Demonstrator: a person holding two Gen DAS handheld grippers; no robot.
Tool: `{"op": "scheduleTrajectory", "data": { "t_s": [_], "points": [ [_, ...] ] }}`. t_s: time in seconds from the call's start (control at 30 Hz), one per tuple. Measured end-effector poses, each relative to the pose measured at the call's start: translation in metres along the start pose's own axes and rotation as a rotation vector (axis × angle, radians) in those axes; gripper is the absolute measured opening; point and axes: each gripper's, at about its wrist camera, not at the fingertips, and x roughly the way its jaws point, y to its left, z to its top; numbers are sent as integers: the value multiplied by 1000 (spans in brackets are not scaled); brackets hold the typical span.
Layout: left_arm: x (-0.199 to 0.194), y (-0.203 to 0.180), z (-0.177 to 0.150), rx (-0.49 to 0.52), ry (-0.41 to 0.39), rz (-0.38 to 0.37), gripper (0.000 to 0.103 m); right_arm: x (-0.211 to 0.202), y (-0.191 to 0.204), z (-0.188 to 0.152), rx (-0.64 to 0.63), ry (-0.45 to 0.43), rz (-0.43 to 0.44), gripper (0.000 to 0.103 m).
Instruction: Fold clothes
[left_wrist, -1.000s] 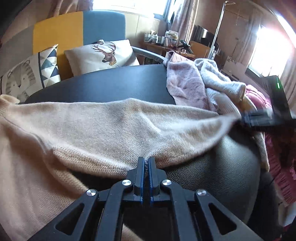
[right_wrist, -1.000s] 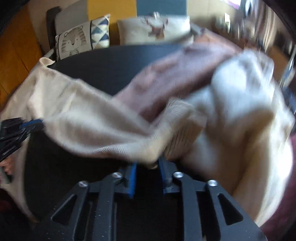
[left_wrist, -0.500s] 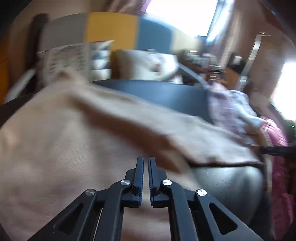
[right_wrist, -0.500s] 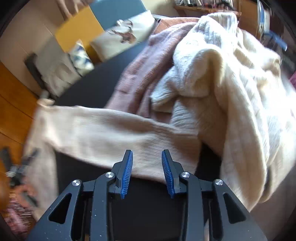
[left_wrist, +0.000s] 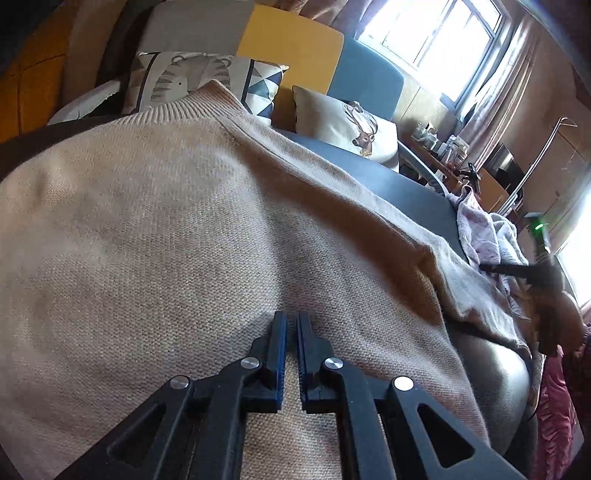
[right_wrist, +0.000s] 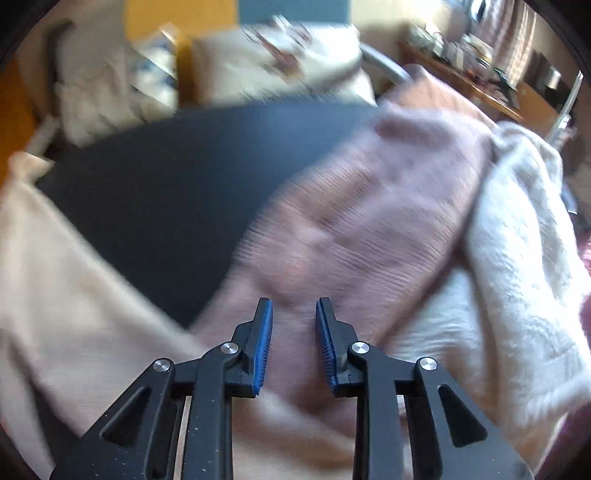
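The left claw (left_wrist: 291, 321) has its jaws drawn nearly together with nothing between them, its tips just above the beige sweater (left_wrist: 177, 236), which lies spread over the dark bench (left_wrist: 399, 184) and fills most of that view. The right claw (right_wrist: 293, 308) is narrowing, its blue pads (right_wrist: 265, 343) apart with no cloth pinched, hovering over the blurred pink sweater (right_wrist: 369, 221). A white fleecy garment (right_wrist: 517, 258) lies heaped just beside the pink one.
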Motion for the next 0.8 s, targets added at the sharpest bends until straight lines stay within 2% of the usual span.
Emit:
{"op": "scheduleTrajectory", "data": {
  "t_s": [0.17, 0.2, 0.3, 0.37, 0.43, 0.53, 0.57, 0.63, 0.67, 0.7, 0.8],
  "points": [
    [-1, 9, 1, -27, 1, -35, 4, 0, -66, -11, 50, -8, -59, 23],
    [-1, 9, 2, -28, 1, -36, 4, 1, -76, -12, 44, -3, -83, 19],
    [-1, 8, 2, -22, 0, -28, 4, 5, -105, -15, 26, 10, -170, 18],
    [-2, 7, 2, -19, 0, -24, 4, 5, -127, -16, 62, 7, -183, 18],
    [-2, 7, 2, -18, -1, -24, 4, 3, -140, -18, 105, -12, -131, 19],
    [-1, 8, 3, -24, 0, -30, 4, -8, -141, -27, 148, -16, 30, 25],
    [-1, 9, 3, -26, 0, -33, 4, -15, -138, -31, 160, -22, 82, 29],
    [-2, 9, 3, -28, 0, -34, 4, -36, -130, -42, 158, -42, 132, 42],
    [-2, 9, 3, -28, 0, -34, 4, -46, -125, -49, 148, -46, 141, 52],
    [-2, 10, 3, -29, 0, -35, 4, -57, -119, -56, 130, -44, 140, 56],
    [-2, 10, 4, -33, 0, -41, 4, -75, -102, -78, 102, 14, 65, 56]
  ]
}}
